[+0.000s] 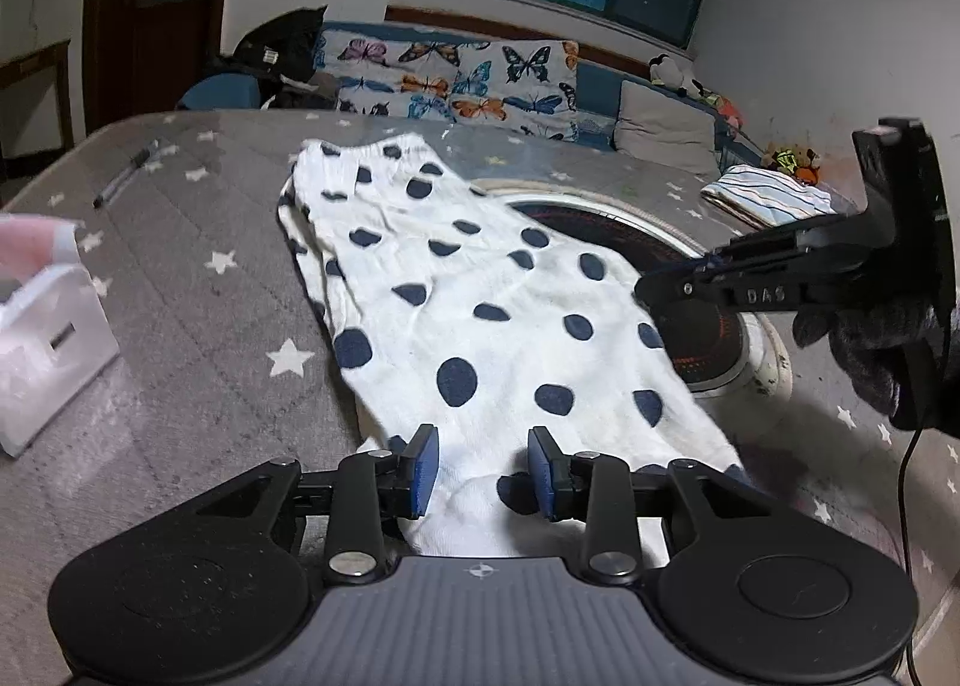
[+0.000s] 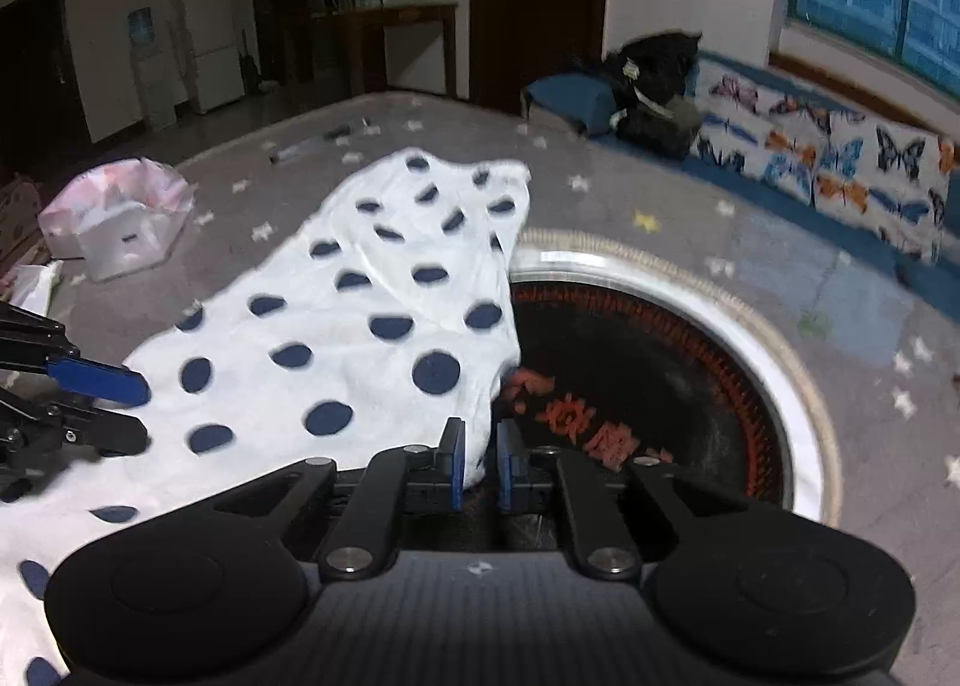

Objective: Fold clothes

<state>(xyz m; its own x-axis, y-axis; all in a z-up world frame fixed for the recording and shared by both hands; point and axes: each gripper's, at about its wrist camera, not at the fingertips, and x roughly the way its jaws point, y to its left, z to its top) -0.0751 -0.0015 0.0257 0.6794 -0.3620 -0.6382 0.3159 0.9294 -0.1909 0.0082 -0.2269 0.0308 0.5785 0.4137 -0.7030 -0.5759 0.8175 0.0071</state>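
A white garment with dark blue dots point(image 1: 480, 290) lay spread lengthwise on the grey star-patterned surface point(image 1: 198, 290), its far end bunched and its right edge draped over the rim of a round black heater plate point(image 2: 660, 362) set into that surface. The left gripper point(image 1: 483, 467) sat at the near end of the garment with its jaws wide apart, the blue pads point(image 1: 427, 461) on either side of the cloth and not closed on it. The right gripper point(image 2: 478, 467) was at the garment's right edge, over the heater plate; its jaws stood only a little apart with a fold of the white cloth between them, though whether the pads actually pinched it could not be told. A gloved hand point(image 1: 882, 350) held the right gripper's handle. A white box point(image 1: 42, 350) stood at the left of the surface, a pen point(image 1: 126, 176) lay farther back, and a folded striped cloth point(image 1: 768, 197) rested at the far right.
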